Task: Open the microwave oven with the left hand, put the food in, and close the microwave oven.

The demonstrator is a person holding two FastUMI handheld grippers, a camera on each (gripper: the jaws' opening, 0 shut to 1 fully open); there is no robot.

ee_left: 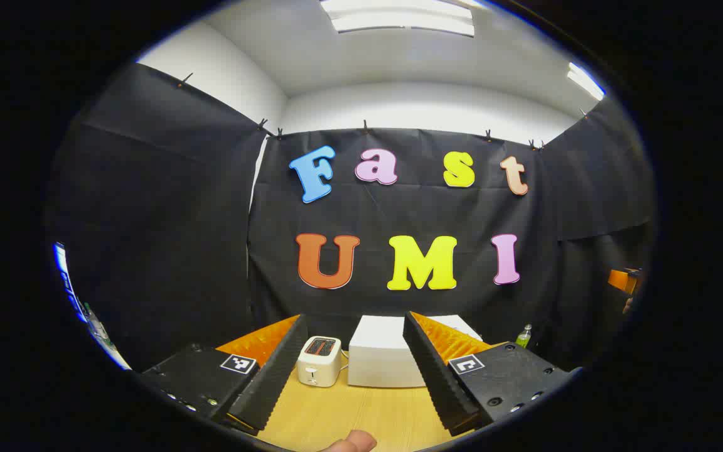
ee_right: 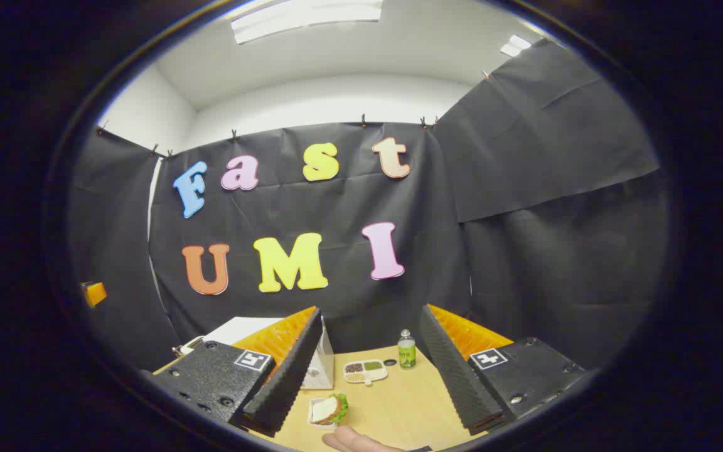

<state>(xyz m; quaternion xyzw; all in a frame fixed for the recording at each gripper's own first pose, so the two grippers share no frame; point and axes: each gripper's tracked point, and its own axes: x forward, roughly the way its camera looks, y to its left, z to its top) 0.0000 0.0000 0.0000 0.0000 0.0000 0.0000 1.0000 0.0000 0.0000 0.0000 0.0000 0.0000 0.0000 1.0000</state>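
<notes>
On the wooden table [ee_left: 361, 417], the white microwave oven [ee_left: 379, 358] sits at the back against the booth wall, its door shut. Just to the left of the microwave oven, in the left gripper view, stands a small white toaster [ee_left: 319, 360], close beside it but apart. To the right of the microwave oven a green bottle [ee_left: 524, 336] stands near the wall. The left gripper [ee_left: 350, 367] hangs above the table, short of the microwave oven, its fingers spread wide with nothing between them; the toaster and the oven show through the gap.

In the right gripper view, the food [ee_right: 329, 409], a sandwich on a small white tray, lies on the table in front of the microwave oven [ee_right: 242, 329], nearer the camera. A divided dish [ee_right: 365, 371] of grains sits just beyond the sandwich, to the right of the oven. The right gripper [ee_right: 371, 370] also stands parted and holds nothing.
</notes>
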